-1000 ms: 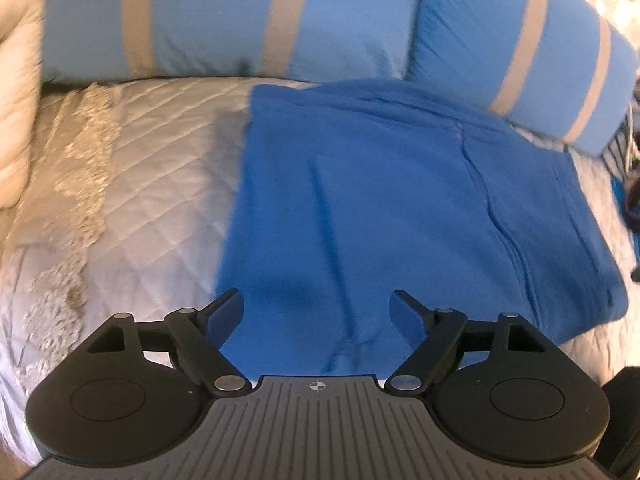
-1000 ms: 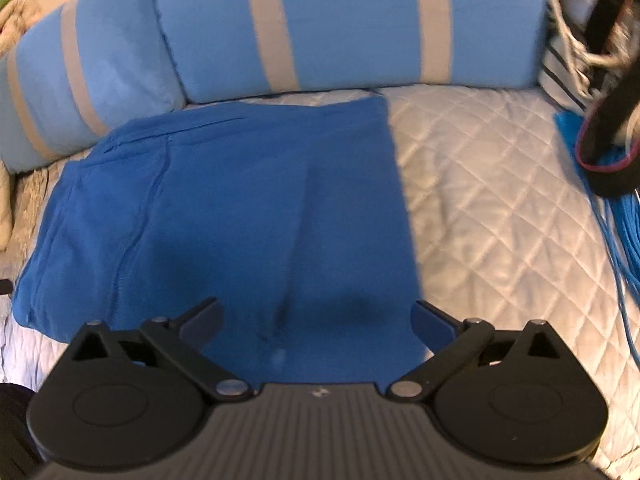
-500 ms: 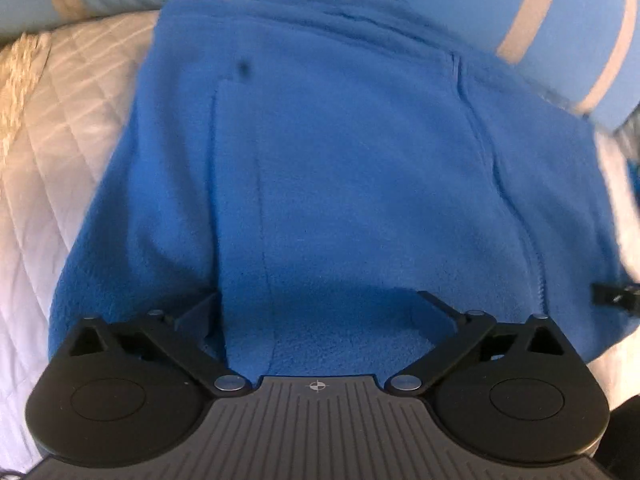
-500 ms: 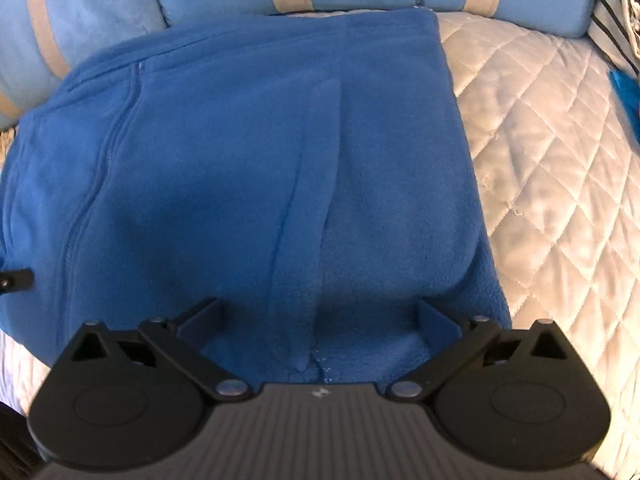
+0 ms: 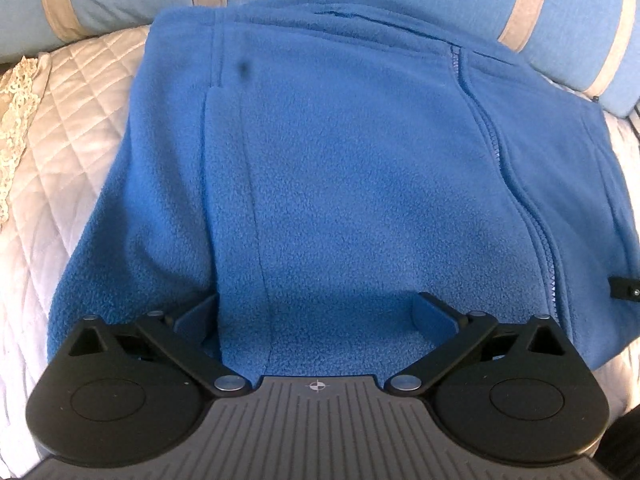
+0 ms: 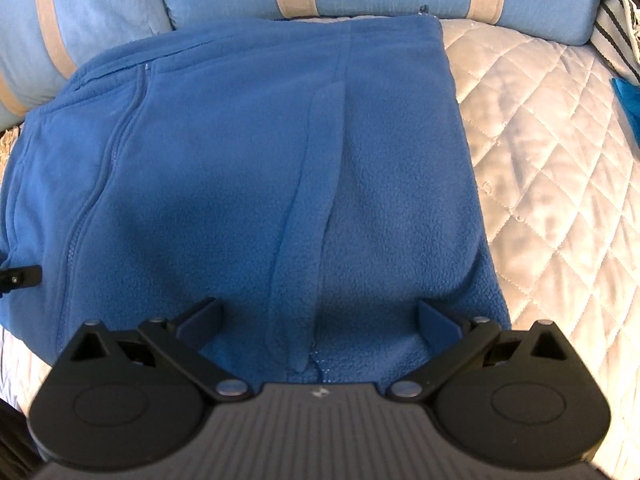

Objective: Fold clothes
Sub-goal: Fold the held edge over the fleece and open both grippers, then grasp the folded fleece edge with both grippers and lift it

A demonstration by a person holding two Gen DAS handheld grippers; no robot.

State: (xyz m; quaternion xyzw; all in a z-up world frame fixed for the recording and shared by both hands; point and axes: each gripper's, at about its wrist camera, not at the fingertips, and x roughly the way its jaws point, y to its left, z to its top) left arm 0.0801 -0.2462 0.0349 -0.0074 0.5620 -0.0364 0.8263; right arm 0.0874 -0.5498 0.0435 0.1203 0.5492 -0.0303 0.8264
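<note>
text: none readable | labels/brands/numbers: none | signs: small round crosshair mark, no letters, at the front-centre edge of the left gripper [image 5: 317, 322] body; a like mark, too blurred to make out, on the right gripper [image 6: 319, 324] body

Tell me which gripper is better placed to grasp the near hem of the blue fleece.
Neither clearly: both the left gripper and right gripper have open jaws straddling the fleece hem, on opposite halves.
</note>
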